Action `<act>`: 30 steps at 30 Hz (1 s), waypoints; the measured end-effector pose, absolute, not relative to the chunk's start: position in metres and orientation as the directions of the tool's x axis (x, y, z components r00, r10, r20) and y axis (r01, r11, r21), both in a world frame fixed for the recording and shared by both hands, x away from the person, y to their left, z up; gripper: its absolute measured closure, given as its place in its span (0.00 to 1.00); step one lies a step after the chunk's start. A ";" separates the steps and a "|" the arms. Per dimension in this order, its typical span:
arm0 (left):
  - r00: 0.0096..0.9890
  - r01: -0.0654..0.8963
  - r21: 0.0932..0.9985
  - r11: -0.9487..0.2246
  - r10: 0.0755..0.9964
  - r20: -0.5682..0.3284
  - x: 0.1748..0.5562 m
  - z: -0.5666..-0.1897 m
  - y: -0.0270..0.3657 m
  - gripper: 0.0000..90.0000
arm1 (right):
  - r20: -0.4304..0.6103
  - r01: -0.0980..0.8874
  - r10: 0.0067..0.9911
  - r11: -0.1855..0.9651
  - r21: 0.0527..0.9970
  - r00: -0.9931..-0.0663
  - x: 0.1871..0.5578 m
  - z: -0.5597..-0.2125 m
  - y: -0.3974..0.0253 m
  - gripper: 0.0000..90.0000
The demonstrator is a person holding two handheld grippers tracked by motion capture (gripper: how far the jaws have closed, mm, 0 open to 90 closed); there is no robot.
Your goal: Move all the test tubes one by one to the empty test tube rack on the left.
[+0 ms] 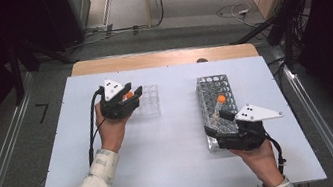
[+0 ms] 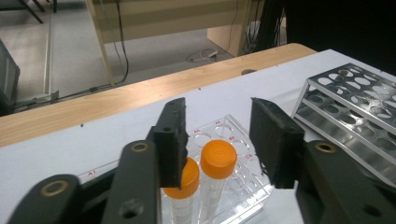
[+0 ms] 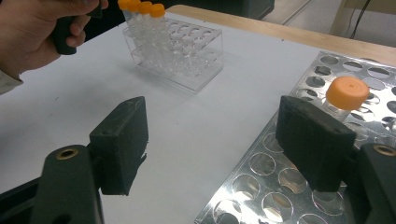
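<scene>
My left gripper (image 2: pixel 217 140) hangs with jaws released over the orange-capped tube (image 2: pixel 217 159) in the clear rack (image 2: pixel 243 193); closing off-centre could nudge its neighbour (image 2: pixel 183 179). My right gripper (image 3: pixel 212 140) also gapes.

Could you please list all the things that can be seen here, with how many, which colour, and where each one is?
Clear plastic rack: one, transparent, left part of the table.
Tubes in the clear rack: four seen in the right gripper view, orange caps, in a row at one end.
Metal rack: one, silver, right part of the table.
Tube in the metal rack: one, orange cap, standing tilted.
Table: one, white top with a wooden far edge.
Left gripper: black, open, above the tubes in the clear rack.
Right gripper: black, open, at the near end of the metal rack.
</scene>
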State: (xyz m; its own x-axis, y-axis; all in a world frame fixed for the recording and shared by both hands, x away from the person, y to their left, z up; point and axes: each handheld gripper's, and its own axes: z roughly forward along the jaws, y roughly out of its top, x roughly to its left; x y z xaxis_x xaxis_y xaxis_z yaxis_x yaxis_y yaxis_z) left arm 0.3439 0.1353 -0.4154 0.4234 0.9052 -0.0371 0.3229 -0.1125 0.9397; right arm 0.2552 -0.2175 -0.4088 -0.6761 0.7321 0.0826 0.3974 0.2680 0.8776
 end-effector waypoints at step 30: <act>0.523 0.311 0.948 -0.065 0.845 -0.114 0.277 -0.418 0.122 0.17 | 0.023 0.408 0.805 0.275 0.870 -0.593 0.306 -0.435 -0.249 0.40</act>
State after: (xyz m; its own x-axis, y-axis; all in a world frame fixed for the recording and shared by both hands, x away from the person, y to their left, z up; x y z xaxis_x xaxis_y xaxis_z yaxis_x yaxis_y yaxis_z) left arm 0.2767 0.1224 -0.4183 0.5227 0.8449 -0.1140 0.3112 -0.0646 0.9481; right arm 0.3061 -0.2490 -0.4346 -0.5927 0.8051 0.0232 0.4081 0.2753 0.8704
